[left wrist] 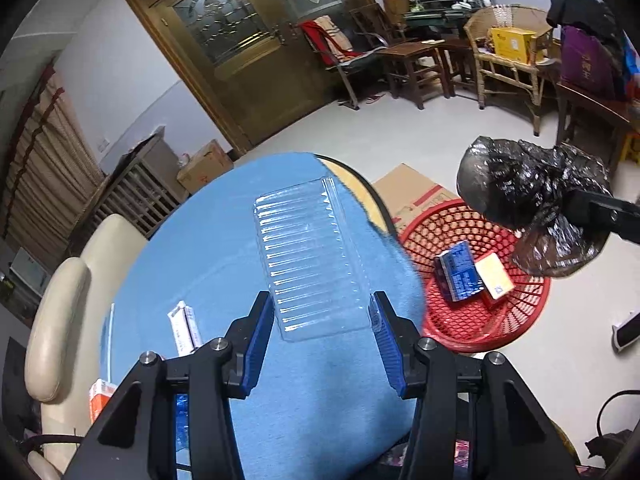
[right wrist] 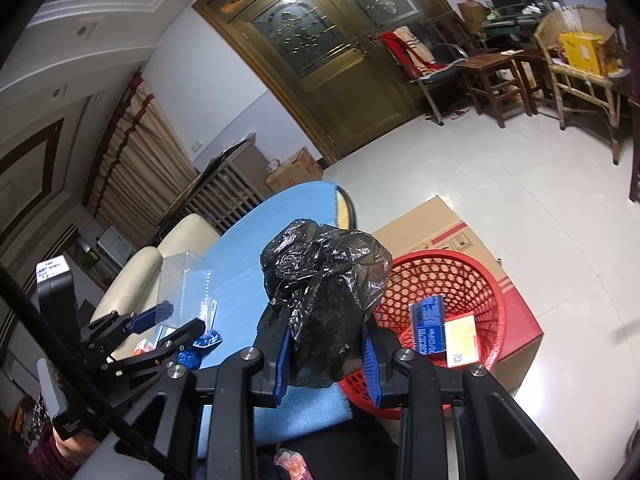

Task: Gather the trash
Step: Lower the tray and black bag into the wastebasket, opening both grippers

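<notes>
Left tongs (left wrist: 322,334) clamped on a clear ribbed plastic tray (left wrist: 310,258); blue pads press its near corners, tray lifted and tilted above the blue-covered round worktop (left wrist: 208,248)

Right tongs (right wrist: 326,364) closed tight on a crumpled black plastic bag (right wrist: 326,300); bag bulges up out of the jaws. In the left wrist view the same bag hangs above the far rim of the red mesh basket (left wrist: 476,300)

Basket sits on the floor just beside the worktop edge, resting against a flattened cardboard box (right wrist: 452,224). Inside it: a blue packet (left wrist: 460,272) and a yellow-faced box (left wrist: 494,276), side by side, touching

On the worktop, left of the left tongs: a white and red carton (left wrist: 186,330), an orange packet (left wrist: 98,398) near the edge, and a blue wrapper (right wrist: 200,350). Cream sofa (left wrist: 60,320) behind the worktop
</notes>
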Demonstrator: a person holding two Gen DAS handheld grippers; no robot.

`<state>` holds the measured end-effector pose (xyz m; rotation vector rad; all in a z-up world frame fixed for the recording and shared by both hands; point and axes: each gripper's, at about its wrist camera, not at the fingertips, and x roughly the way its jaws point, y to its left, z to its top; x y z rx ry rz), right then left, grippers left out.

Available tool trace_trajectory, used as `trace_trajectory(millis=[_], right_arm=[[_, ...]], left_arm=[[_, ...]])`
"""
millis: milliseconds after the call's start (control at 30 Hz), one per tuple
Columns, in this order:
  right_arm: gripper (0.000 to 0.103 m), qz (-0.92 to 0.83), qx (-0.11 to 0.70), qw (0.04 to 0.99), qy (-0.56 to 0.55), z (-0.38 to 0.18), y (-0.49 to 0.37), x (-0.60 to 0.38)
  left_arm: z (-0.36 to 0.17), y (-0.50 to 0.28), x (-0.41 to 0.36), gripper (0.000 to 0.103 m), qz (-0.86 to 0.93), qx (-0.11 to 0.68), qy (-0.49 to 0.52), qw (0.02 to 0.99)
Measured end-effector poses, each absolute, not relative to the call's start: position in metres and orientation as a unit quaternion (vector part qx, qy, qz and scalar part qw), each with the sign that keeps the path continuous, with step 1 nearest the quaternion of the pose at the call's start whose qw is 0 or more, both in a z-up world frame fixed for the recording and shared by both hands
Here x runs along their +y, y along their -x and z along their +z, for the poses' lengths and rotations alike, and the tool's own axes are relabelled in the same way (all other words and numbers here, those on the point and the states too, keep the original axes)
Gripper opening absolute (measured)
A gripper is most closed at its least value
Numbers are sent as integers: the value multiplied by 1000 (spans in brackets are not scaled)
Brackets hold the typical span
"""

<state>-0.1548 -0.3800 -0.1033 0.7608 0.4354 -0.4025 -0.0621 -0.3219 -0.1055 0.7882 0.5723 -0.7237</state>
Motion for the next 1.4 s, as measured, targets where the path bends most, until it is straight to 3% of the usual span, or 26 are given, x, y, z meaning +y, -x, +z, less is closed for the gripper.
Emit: trace_trajectory(millis=[533,700,767,800,833,1400], right_arm=[[32,-284,249,814,-441,-162,182,-435],[35,-272,268,790,-479,-186,175,-443],[44,-262,271,784,-493,-191,172,-443],[66,-254,272,782,-500,-193,170,-443],[72,-248,266,783,-505,-192,170,-442],[73,-245,236,825,-451,-152,163,-423]], left_arm=[[-146,54,-371,52,-465,378,-324,732],[-156,56,-390,52,-475,380,-331,721],[-157,56,-389,52,-474,379,-332,722],[-157,55,-388,53,-474,380,-331,722],[-157,54,-386,53,-473,380,-331,723],[-141,32,-286,62,-413,386,-287,774]])
